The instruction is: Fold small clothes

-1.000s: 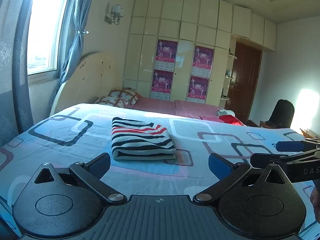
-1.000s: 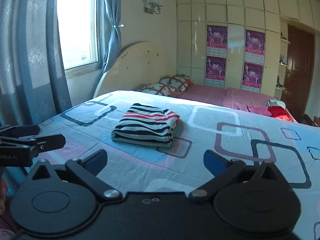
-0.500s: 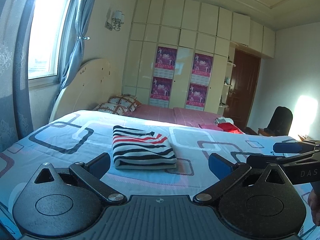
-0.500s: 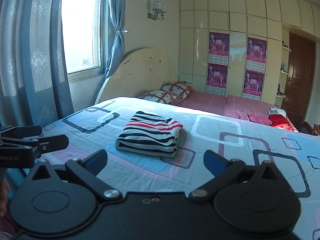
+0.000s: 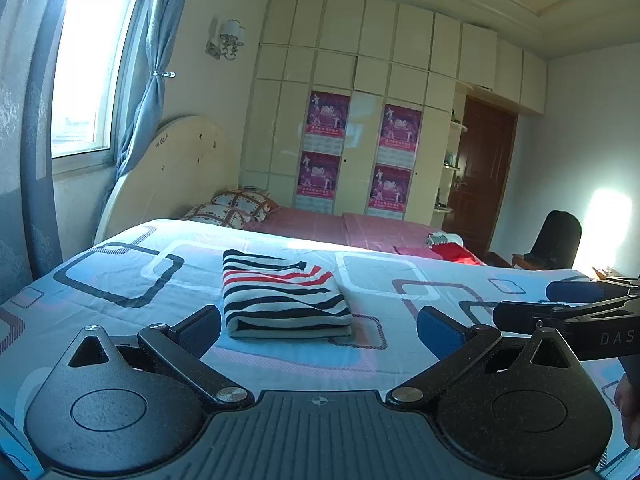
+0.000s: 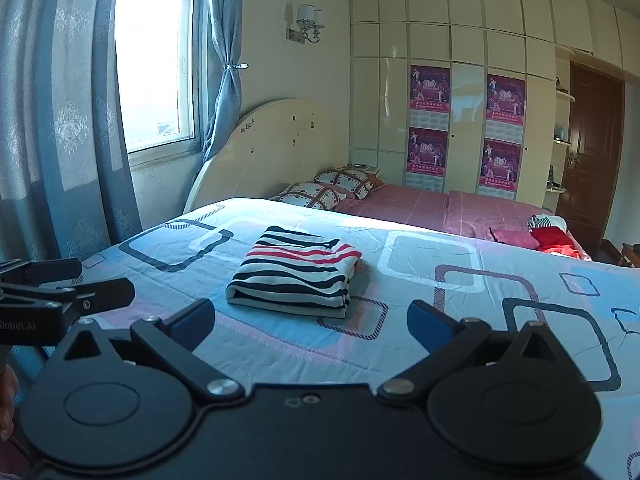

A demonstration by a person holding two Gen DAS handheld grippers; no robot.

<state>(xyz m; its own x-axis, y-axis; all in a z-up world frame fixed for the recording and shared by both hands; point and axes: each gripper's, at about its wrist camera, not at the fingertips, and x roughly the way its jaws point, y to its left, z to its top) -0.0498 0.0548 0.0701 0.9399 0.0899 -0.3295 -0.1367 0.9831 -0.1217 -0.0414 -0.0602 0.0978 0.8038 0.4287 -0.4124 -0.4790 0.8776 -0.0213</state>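
Right now both tools are hanging above the bed with their fingers spread apart and nothing between them: the left tool [image 5: 319,328] and the right tool [image 6: 310,322] are each pointing at the striped top [image 5: 282,294], which is lying well ahead of them on the patterned bedspread [image 5: 400,280]. Judging by its shape, the top is looking finished (a tidy rectangle, layers stacked, one rounded folded edge facing the tools). The risk from here is dragging a finger across it, since soft knit on a soft quilt is likely to slide and spring open. More clothes [image 6: 554,236] are sitting at the far edge of the bed, apparently unfolded.
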